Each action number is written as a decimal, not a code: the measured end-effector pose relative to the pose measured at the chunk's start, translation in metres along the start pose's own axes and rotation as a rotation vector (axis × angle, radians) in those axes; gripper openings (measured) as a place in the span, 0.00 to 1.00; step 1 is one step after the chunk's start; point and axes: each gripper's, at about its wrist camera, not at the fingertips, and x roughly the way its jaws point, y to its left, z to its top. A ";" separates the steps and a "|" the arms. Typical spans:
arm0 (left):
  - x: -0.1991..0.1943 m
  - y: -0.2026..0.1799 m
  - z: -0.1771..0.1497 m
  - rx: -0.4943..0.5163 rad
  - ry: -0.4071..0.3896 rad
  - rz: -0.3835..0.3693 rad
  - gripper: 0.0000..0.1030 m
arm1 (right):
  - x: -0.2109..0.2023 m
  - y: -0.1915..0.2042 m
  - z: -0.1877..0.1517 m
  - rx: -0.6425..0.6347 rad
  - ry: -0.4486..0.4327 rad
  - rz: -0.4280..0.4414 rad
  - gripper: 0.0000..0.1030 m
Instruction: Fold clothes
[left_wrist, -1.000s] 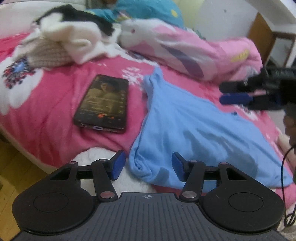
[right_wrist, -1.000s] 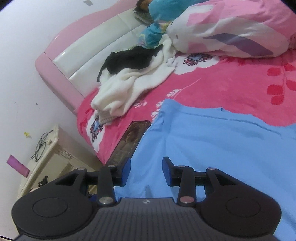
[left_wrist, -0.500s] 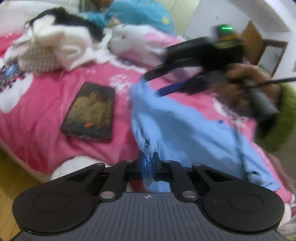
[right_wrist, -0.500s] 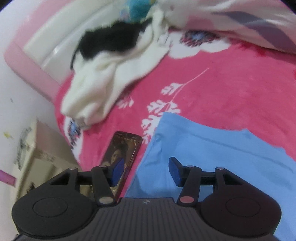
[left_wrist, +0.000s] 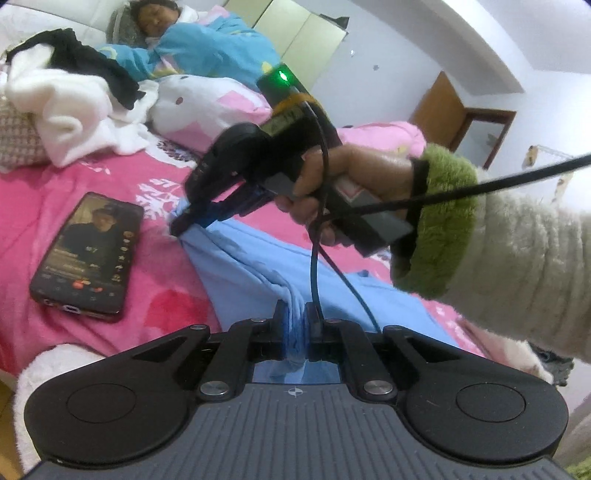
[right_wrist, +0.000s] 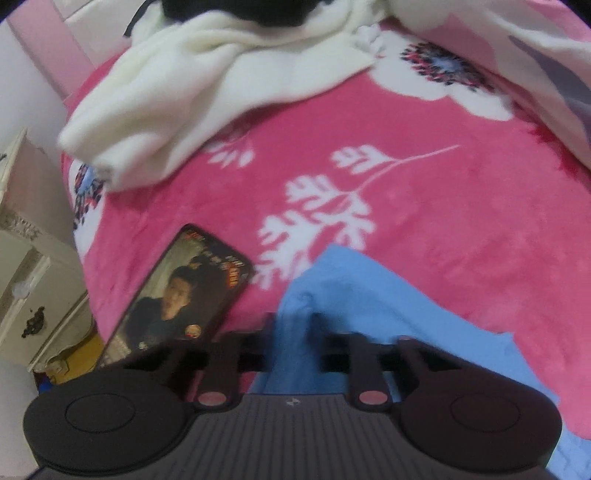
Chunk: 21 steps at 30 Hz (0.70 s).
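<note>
A light blue garment (left_wrist: 251, 266) lies on the pink flowered blanket (left_wrist: 55, 184). My left gripper (left_wrist: 295, 317) is shut on a bunched fold of its near edge. In the left wrist view, a hand with a green fleece cuff (left_wrist: 436, 221) holds my right gripper (left_wrist: 181, 225) at the garment's far corner. The cloth runs as a taut ridge between the two grippers. In the right wrist view, the right gripper (right_wrist: 293, 325) points steeply down. Its jaws are closing, with the corner of the blue garment (right_wrist: 388, 314) pinched between them.
A phone (left_wrist: 88, 251) with a lit screen lies just left of the garment, close to the right gripper (right_wrist: 184, 295). White and black clothes (left_wrist: 66, 107) are heaped at the back left. A person (left_wrist: 207, 48) lies behind a pink quilt (left_wrist: 207, 107). A cream bedside cabinet (right_wrist: 29, 266) stands beside the bed.
The left gripper has shut on the garment's near edge. The right gripper has swung across to the far corner, tipped downward and closed on it. The cloth between them has drawn up into a ridge.
</note>
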 end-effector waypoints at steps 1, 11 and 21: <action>0.001 0.000 0.001 -0.005 0.000 -0.008 0.06 | -0.003 -0.006 0.000 0.016 -0.011 0.014 0.08; 0.006 -0.032 0.015 -0.016 -0.017 -0.136 0.06 | -0.087 -0.069 -0.036 0.174 -0.216 0.165 0.07; 0.051 -0.103 0.021 0.059 0.057 -0.334 0.06 | -0.191 -0.142 -0.102 0.197 -0.365 0.070 0.07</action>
